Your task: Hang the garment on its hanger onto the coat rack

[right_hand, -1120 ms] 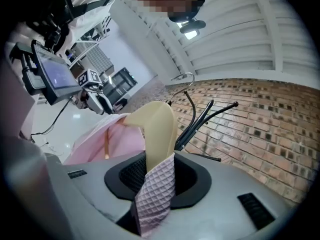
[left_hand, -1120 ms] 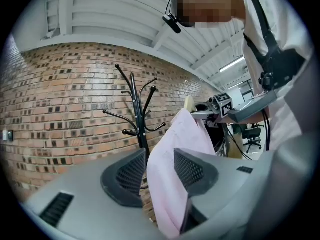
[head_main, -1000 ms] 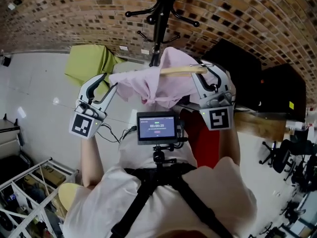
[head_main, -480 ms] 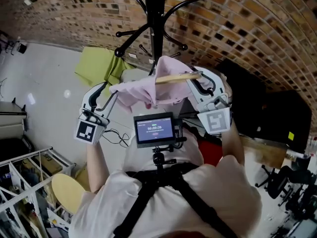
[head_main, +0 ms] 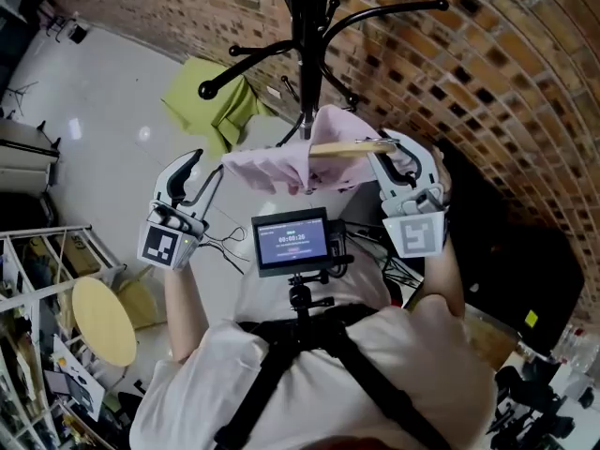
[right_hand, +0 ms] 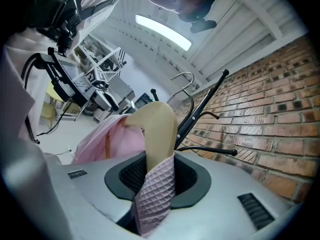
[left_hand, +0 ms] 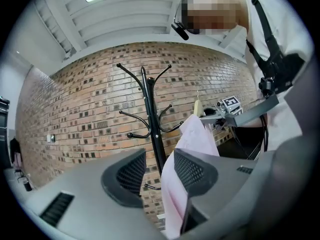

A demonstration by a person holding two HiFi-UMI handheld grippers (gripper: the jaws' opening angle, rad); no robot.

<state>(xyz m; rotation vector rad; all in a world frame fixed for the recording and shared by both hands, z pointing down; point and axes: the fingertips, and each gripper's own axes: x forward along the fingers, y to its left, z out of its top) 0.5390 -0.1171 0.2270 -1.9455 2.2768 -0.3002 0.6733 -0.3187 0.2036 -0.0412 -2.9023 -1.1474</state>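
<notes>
A pink garment [head_main: 281, 164] hangs on a wooden hanger [head_main: 349, 147] just in front of the black coat rack [head_main: 306, 54], below its arms. My right gripper [head_main: 382, 150] is shut on the hanger's right end, with pink fabric [right_hand: 152, 194] pinched between the pads along with the wood [right_hand: 159, 134]. The hanger's metal hook [right_hand: 183, 78] stands up near a rack arm [right_hand: 202, 109]. My left gripper [head_main: 208, 164] is at the garment's left end, jaws open. Between its pads I see only the rack pole [left_hand: 152, 129]. The pink cloth [left_hand: 192, 139] runs past the outer side of its right jaw.
A brick wall [head_main: 450, 54] stands behind the rack. A green cloth-covered seat [head_main: 214, 101] sits on the pale floor to the left. White wire shelving [head_main: 37, 279] and a round yellow stool [head_main: 98, 319] are at lower left. Dark furniture [head_main: 525, 270] fills the right.
Both grippers and the garment have swung level toward the coat rack. The rack's arms now reach over the hanger, and the green seat has slid left.
</notes>
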